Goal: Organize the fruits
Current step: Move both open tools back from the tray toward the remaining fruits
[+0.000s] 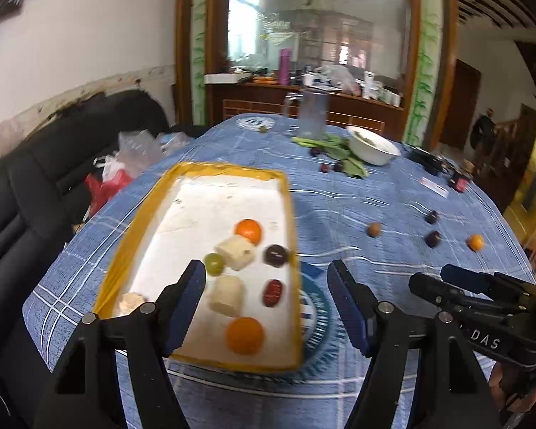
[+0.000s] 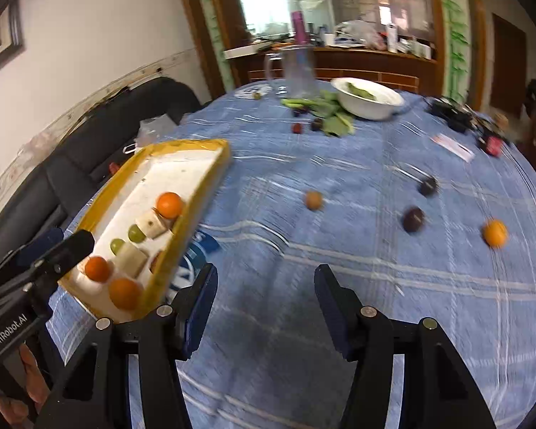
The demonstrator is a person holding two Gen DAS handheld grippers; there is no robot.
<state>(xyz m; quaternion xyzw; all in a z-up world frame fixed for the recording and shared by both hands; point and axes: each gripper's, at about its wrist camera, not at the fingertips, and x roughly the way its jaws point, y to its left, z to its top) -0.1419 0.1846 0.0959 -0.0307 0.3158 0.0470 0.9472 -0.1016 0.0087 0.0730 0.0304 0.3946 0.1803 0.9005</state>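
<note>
A yellow-rimmed white tray (image 1: 288,193) (image 2: 211,175) lies on the blue tablecloth. It holds oranges (image 1: 244,335), a green grape (image 1: 214,263), dark plums (image 1: 276,255), a red fruit (image 1: 272,292) and pale cut pieces (image 1: 227,295). Loose on the cloth are a small orange (image 2: 495,233), two dark plums (image 2: 413,219) (image 2: 428,186) and a brown fruit (image 2: 313,200). My left gripper (image 1: 266,296) is open and empty over the tray's near end. My right gripper (image 2: 266,296) is open and empty above bare cloth, right of the tray.
A white bowl (image 2: 368,97) with greens, leafy vegetables (image 2: 325,112), small dark fruits and a clear pitcher (image 2: 298,71) stand at the far side. Cards and dark items (image 2: 489,143) lie at the far right. A black sofa (image 1: 35,186) with plastic bags lies left of the table.
</note>
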